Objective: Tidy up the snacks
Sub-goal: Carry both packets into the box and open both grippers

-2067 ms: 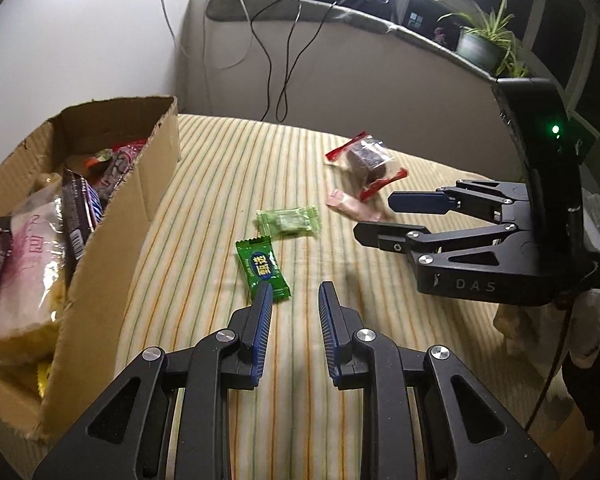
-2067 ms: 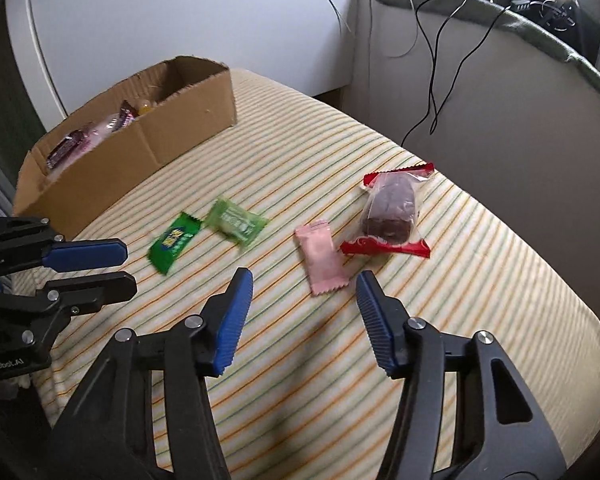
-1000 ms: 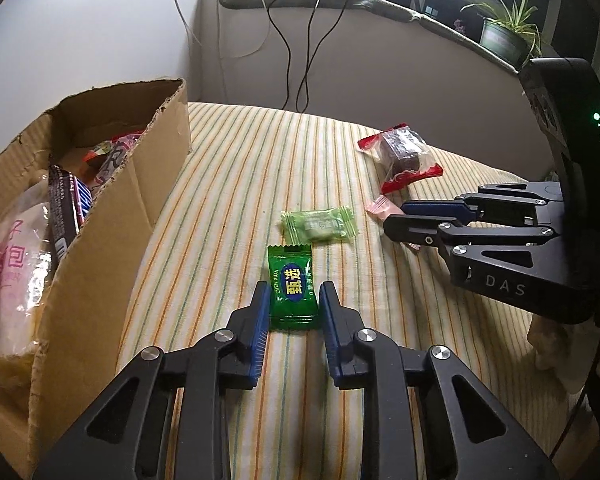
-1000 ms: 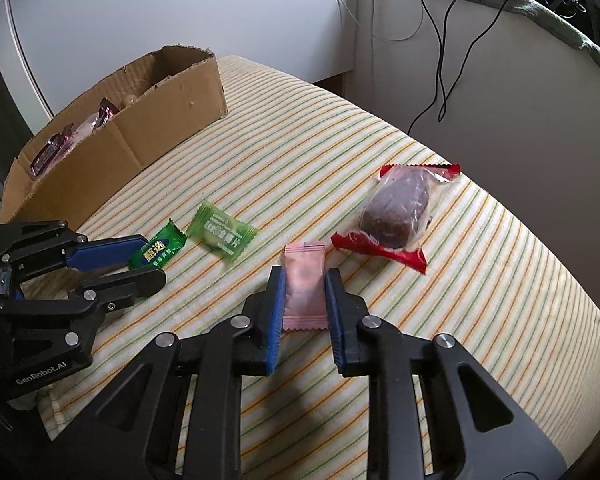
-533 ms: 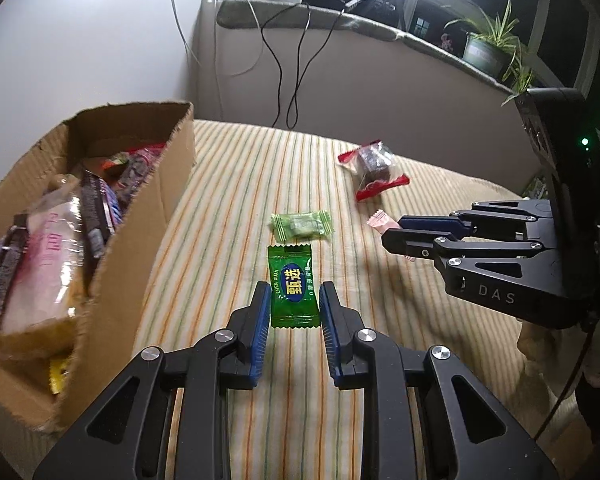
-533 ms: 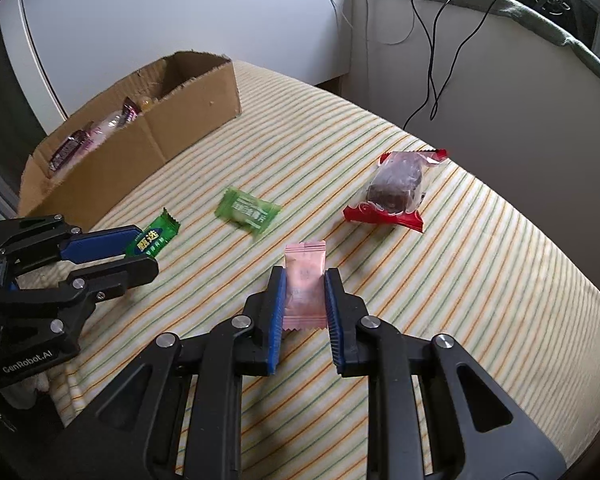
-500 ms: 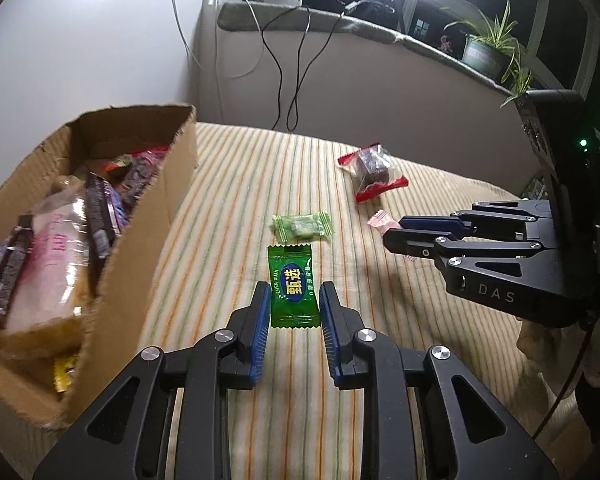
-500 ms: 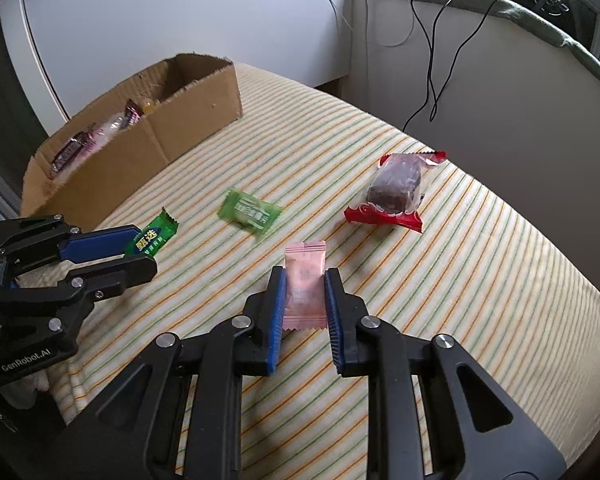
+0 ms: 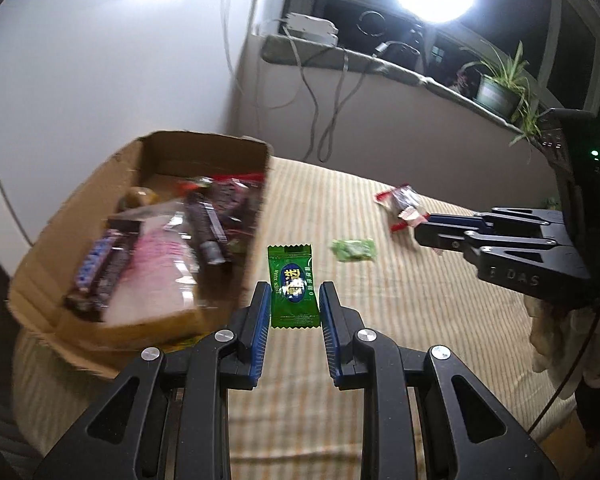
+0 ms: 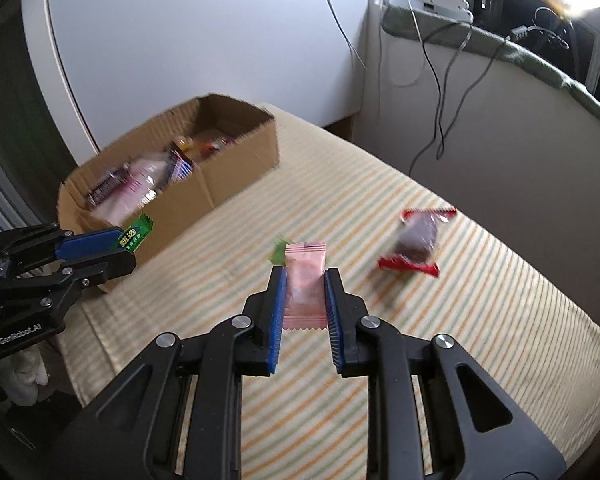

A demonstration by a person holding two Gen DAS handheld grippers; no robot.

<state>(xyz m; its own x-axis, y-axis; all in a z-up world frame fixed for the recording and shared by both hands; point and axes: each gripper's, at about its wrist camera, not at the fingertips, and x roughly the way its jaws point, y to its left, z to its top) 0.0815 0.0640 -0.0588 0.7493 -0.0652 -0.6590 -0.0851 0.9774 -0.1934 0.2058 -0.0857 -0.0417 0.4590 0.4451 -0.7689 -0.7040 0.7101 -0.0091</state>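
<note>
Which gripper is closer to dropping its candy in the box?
The left gripper. Its green candy is right beside the cardboard box; the right gripper, holding pink candy, is farther away.

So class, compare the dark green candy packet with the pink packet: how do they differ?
The dark green candy packet is glossy with a printed label; the pink packet is plain and matte. The green one sits in the left tool, the pink one in the right tool. Both are flat, crimp-edged and held off the striped cloth.
</note>
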